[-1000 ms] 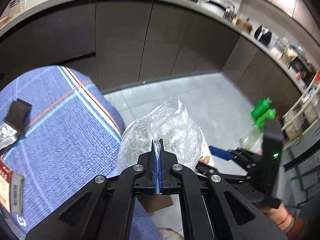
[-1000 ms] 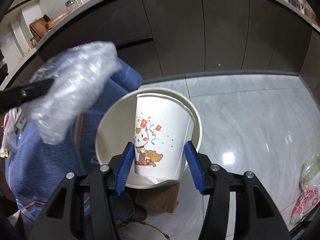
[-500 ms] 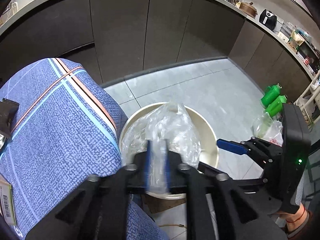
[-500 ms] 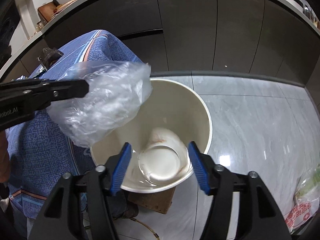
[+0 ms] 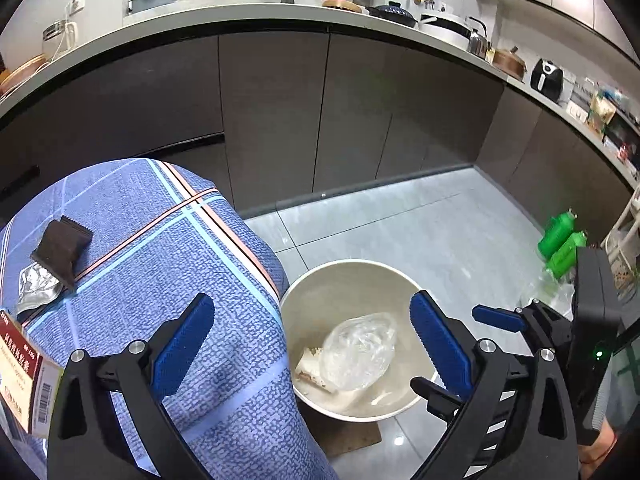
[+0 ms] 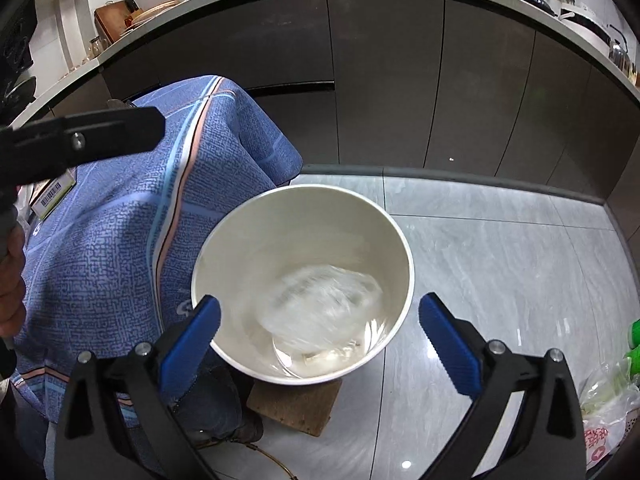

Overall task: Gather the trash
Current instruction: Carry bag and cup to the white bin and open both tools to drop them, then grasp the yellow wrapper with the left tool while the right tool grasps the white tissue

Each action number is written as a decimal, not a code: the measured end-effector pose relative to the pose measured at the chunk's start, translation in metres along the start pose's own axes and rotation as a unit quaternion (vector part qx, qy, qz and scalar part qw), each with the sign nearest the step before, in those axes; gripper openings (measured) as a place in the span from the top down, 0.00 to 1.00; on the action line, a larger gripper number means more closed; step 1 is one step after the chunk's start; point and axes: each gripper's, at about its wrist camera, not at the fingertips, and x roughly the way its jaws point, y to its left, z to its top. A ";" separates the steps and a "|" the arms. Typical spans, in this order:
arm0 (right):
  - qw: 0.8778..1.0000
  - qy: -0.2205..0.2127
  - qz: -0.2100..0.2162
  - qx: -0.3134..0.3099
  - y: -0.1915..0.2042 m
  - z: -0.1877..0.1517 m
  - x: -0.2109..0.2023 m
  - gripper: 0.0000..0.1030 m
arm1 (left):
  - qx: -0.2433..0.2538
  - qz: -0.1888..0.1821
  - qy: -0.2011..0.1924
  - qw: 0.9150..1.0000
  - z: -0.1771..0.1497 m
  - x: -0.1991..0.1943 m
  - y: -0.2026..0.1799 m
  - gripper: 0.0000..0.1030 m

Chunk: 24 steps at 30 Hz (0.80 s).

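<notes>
A cream round bin [image 5: 320, 280] [image 6: 256, 216] stands on the floor beside a table under a blue cloth. Inside it lies a crumpled clear plastic bag [image 5: 358, 354] [image 6: 324, 304], blurred in the right wrist view, on top of a white paper cup [image 5: 308, 366]. My left gripper [image 5: 310, 338] hangs above the bin's left rim, its jaws opening wide with nothing between them. My right gripper [image 6: 320, 332] is over the bin too, jaws opening, empty. More trash lies on the cloth: a dark wrapper [image 5: 60, 246], a foil piece [image 5: 36, 286] and a printed box [image 5: 18, 364].
The blue-clothed table [image 5: 160, 280] [image 6: 120, 220] fills the left. Dark cabinets and a cluttered counter curve behind. Green bottles [image 5: 560, 240] and a plastic bag [image 6: 608, 408] sit on the grey tiled floor at right. A brown block [image 6: 296, 404] lies under the bin.
The left gripper opened and the plastic bag dropped into the bin. The right gripper let go of the paper cup, which fell in first, and its jaws spread wider.
</notes>
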 end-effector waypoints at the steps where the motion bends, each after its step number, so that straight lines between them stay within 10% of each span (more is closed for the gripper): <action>1: 1.000 -0.001 -0.002 -0.002 0.000 0.000 -0.002 0.03 | -0.005 0.000 -0.001 1.000 0.000 -0.004 0.003 0.08; 16: 0.995 -0.084 0.033 -0.047 0.056 0.036 -0.085 0.03 | -0.099 0.028 -0.052 0.993 -0.013 -0.118 0.048 0.08; 24: 0.983 -0.130 0.093 -0.089 0.123 0.054 -0.111 0.03 | -0.198 0.106 -0.085 0.971 -0.069 -0.207 0.115 0.08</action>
